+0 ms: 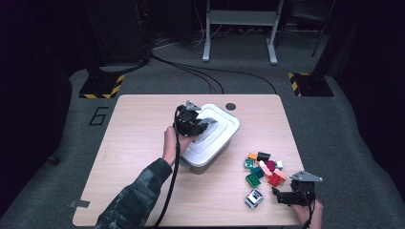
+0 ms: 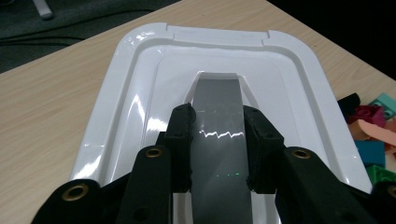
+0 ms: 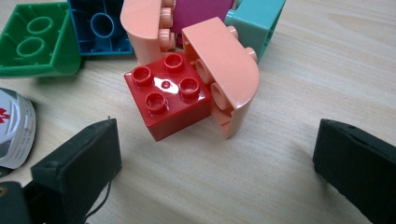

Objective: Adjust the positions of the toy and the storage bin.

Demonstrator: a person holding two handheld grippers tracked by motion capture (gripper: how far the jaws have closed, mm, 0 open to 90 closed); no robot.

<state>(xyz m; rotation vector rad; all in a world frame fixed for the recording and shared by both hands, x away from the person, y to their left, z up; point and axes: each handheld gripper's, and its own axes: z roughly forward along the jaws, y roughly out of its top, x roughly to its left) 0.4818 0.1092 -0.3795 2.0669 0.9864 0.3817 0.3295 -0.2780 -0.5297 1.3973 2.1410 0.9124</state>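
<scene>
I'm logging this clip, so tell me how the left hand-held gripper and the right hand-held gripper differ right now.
The left hand-held gripper is shut on the grey handle of the white lid; the right hand-held gripper is open with nothing between its jaws. The left is over the box; the right is low above the table, just short of the red brick. Both have black jaws.

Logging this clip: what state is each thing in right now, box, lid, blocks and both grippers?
Box: upright on the table, lid on.
Lid: seated on the box, its grey handle gripped.
Left gripper: shut on the handle.
Right gripper: open, nothing between its jaws.
Red block: studs up, touching a peach block.
Blocks: loose pile on the table.
</scene>
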